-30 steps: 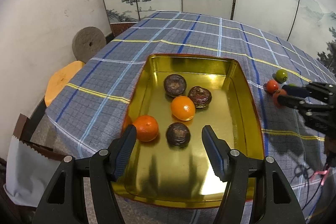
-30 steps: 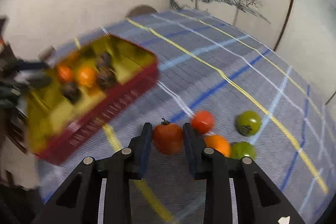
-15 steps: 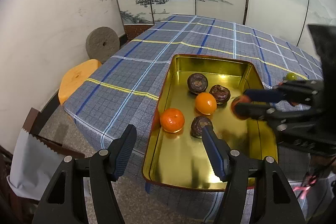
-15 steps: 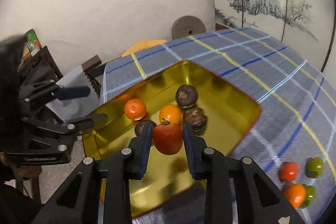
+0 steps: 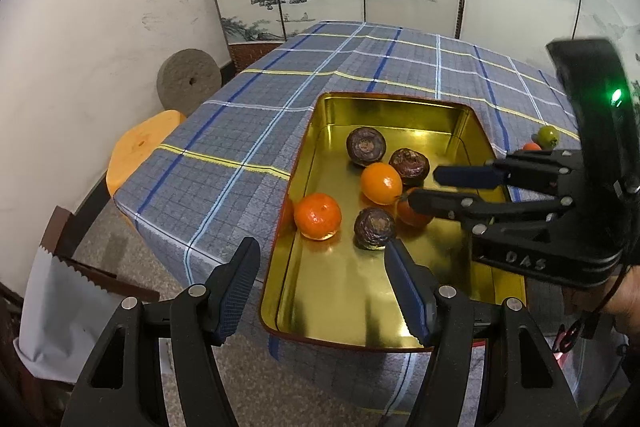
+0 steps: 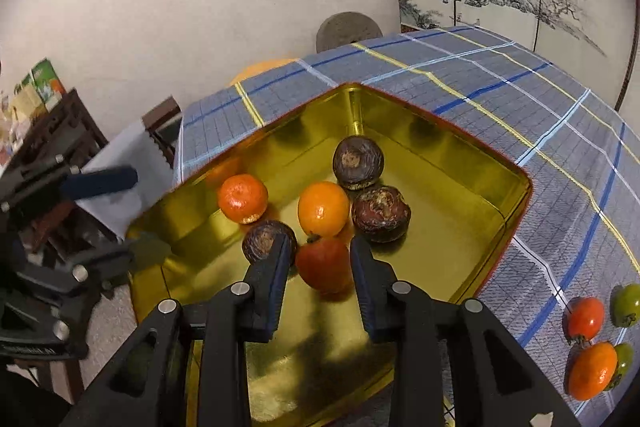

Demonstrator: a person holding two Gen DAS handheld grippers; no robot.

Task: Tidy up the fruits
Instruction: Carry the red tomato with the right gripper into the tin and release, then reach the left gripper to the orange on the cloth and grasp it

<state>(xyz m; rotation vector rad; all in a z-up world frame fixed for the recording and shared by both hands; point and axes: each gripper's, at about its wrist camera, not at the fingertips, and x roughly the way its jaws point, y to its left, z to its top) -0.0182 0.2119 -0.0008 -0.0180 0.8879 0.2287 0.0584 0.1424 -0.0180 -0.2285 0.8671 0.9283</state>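
Note:
A gold tray (image 5: 340,299) (image 6: 472,183) sits on the blue plaid tablecloth. It holds two oranges (image 5: 318,215) (image 5: 381,183) and three dark brown fruits (image 5: 365,145). My right gripper (image 6: 320,267) is low inside the tray with a red tomato (image 6: 325,269) between its fingers; a small gap shows on each side, so the jaws look slightly parted. It shows from the side in the left wrist view (image 5: 424,187). My left gripper (image 5: 320,287) is open and empty above the tray's near left corner.
Several tomatoes and an orange (image 6: 592,375) lie on the cloth right of the tray; a green one (image 5: 547,136) shows in the left view. An orange stool (image 5: 140,147) and a round stone (image 5: 188,83) stand beyond the table's left edge.
My right gripper carried the red tomato from the cloth over the tray and down to its floor beside the other fruit. My left gripper drew back and left.

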